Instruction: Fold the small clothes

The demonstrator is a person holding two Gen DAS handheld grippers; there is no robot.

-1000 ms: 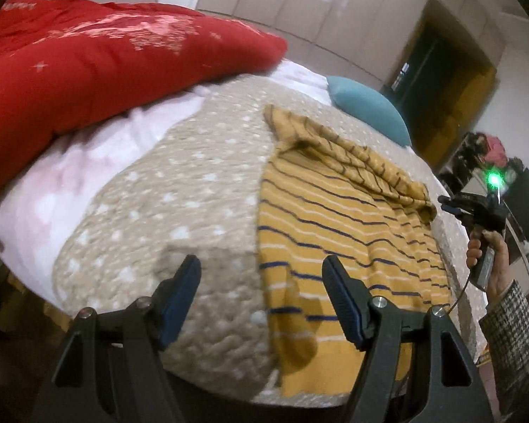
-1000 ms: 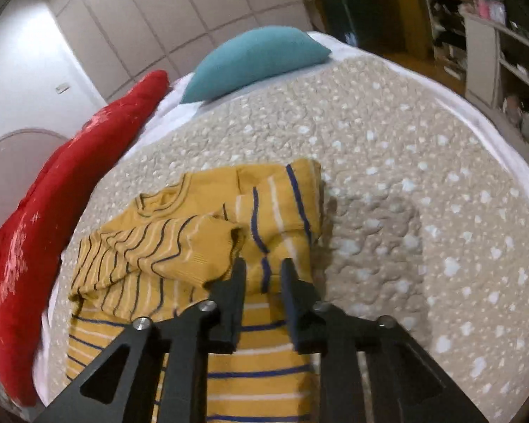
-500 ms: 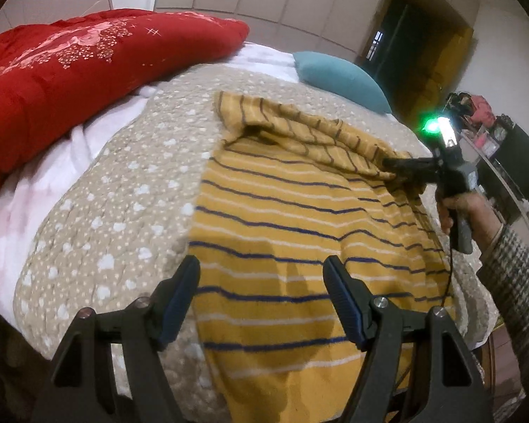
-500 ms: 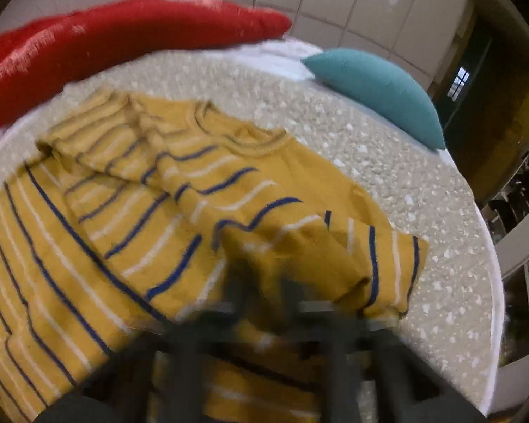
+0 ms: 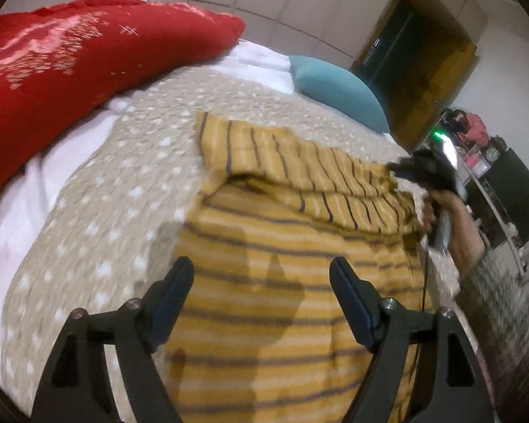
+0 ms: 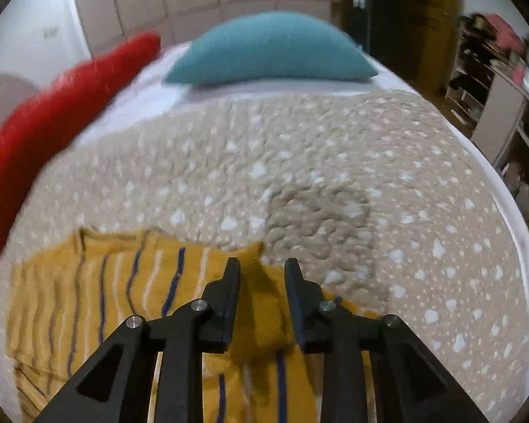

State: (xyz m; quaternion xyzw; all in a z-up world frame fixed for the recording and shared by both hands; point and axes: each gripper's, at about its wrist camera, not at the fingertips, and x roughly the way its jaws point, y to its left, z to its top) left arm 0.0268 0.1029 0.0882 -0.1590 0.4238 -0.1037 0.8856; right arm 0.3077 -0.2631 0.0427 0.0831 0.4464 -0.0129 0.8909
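Note:
A yellow striped sweater (image 5: 282, 246) lies on the beige quilted bed cover (image 5: 123, 183), its sleeves folded across the upper part. My left gripper (image 5: 261, 282) is open and empty, hovering over the sweater's lower body. My right gripper (image 6: 261, 275) is partly open above the sweater's (image 6: 123, 289) folded sleeve edge, its jaws apart with nothing clamped between them. In the left wrist view the right gripper (image 5: 402, 171) sits at the sweater's right edge, held by a hand.
A red duvet (image 5: 70, 63) lies along the left of the bed and a teal pillow (image 5: 335, 88) at the head. Shelves with clutter (image 6: 493, 70) stand to the right of the bed. A dark doorway (image 5: 405, 46) is behind.
My right gripper has moved to the sweater's right sleeve edge and its jaws have opened a little. My left gripper stays open and has shifted over the sweater's body.

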